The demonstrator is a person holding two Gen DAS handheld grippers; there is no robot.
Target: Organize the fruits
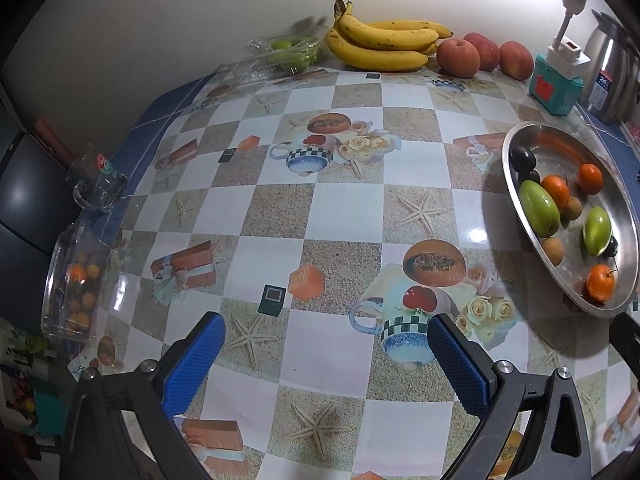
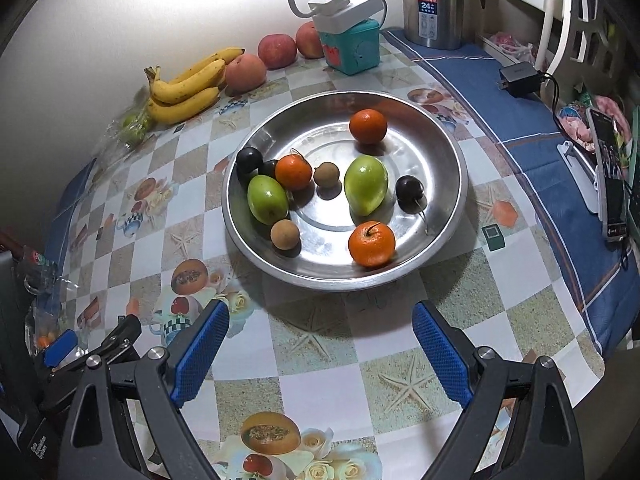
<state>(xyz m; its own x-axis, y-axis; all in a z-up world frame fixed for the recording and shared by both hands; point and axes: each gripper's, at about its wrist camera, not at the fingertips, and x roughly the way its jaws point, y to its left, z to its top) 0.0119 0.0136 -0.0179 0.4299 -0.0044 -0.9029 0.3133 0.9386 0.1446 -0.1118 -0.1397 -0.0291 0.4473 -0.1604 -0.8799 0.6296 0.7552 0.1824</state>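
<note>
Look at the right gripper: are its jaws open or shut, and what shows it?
Open. The right gripper has its blue pads spread wide with only bare tablecloth between them, short of the metal dish.

Bright lamp glare top; fisheye-dark corners.

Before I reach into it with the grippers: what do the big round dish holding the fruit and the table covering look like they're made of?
Dish: looks like stainless steel or similar polished metal; silvery, mirrors the fruit and lamp glare. Likely hard and slick.
Table covering: apparently glossy printed vinyl or oilcloth; checkered picture pattern with shiny highlights. Can't confirm from looks alone.
</note>
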